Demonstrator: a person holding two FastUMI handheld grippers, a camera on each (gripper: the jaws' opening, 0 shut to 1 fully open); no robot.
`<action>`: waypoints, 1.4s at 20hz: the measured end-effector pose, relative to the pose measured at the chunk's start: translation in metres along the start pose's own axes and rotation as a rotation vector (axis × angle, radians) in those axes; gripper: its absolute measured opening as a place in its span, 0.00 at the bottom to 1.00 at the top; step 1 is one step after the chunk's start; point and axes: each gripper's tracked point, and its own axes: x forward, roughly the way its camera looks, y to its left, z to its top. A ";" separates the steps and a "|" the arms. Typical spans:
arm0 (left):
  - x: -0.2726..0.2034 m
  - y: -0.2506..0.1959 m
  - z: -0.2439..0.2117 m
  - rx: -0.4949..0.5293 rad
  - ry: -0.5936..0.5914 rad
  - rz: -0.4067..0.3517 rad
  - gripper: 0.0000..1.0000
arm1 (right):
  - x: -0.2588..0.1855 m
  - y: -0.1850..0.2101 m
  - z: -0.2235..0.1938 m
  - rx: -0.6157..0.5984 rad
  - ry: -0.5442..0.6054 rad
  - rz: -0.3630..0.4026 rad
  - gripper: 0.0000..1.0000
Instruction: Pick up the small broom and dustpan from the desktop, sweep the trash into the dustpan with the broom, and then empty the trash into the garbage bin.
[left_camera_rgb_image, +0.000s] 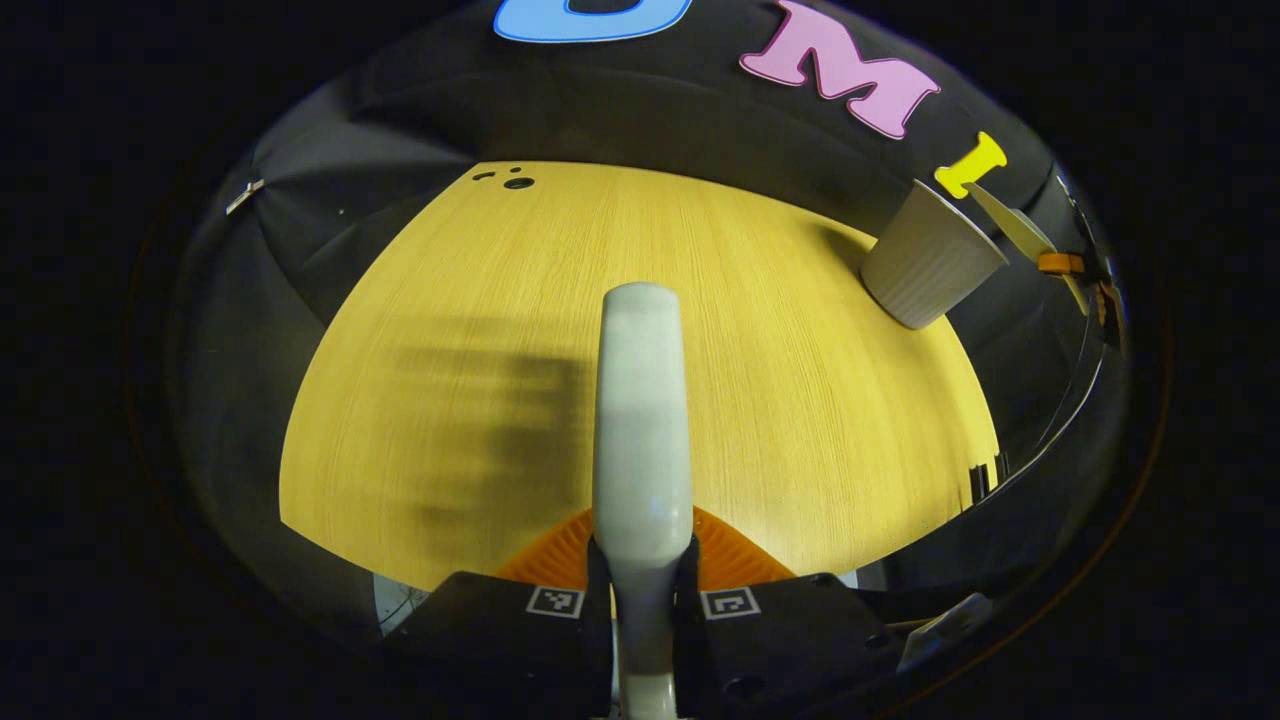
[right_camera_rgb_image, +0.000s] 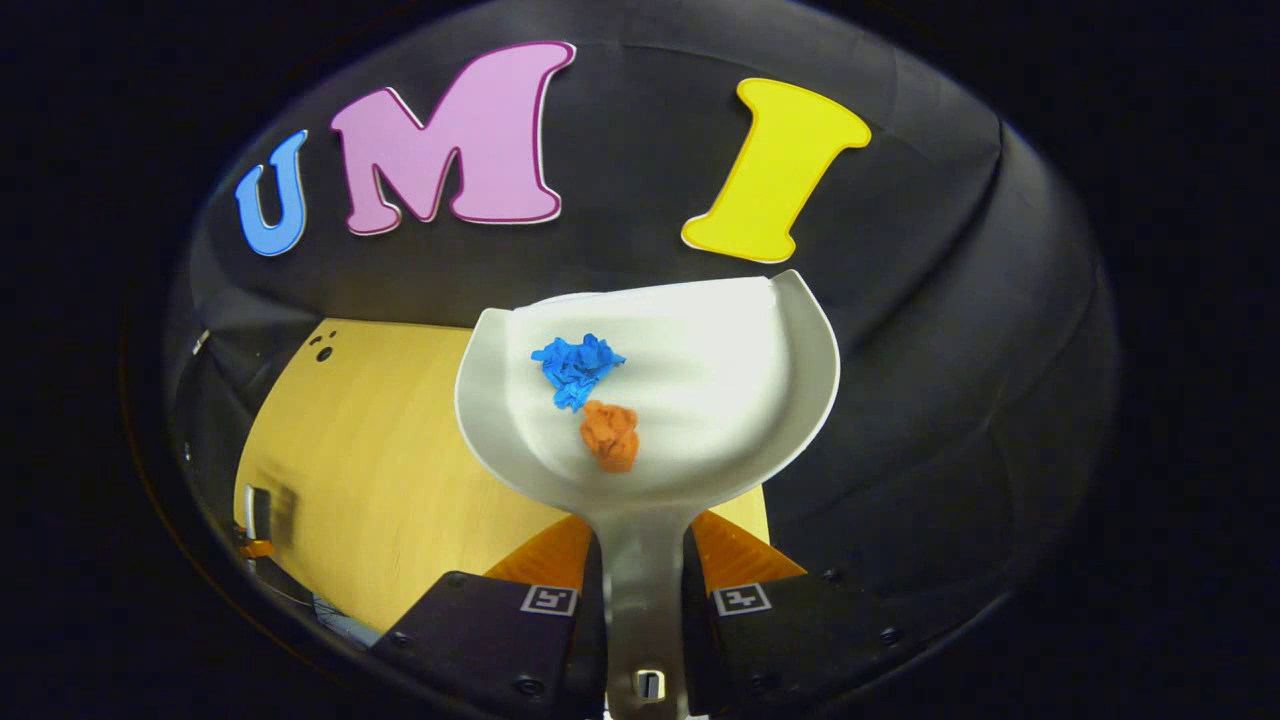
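Gripping state, left gripper: fingers clamped on the broom handle, long axis pointing up-frame over the desktop.
Right gripper: fingers clamped on the dustpan handle, pan mouth pointing up-frame, raised past the desktop's right edge.
Load: blue trash and orange trash at pan centre.
Garbage bin: upper right, at desktop edge.
Open room: bare wood left of broom.

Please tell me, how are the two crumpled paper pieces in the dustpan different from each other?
The blue paper scrap lies farther from the handle, deeper in the dustpan; the orange paper scrap lies nearer the handle. The blue one looks spread and jagged, the orange one more compact and rounded. Both are crumpled, nearly touching, and rest inside the pan, which the right gripper holds by its handle.
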 end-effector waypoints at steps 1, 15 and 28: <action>-0.001 0.003 0.004 0.008 0.002 0.009 0.28 | 0.011 -0.006 0.003 -0.013 -0.003 -0.028 0.34; 0.010 -0.020 0.021 0.001 0.032 -0.024 0.28 | 0.068 -0.042 0.011 -0.353 -0.070 -0.341 0.34; 0.004 -0.014 0.020 -0.019 0.039 -0.013 0.29 | 0.061 -0.050 0.024 -0.690 -0.166 -0.632 0.31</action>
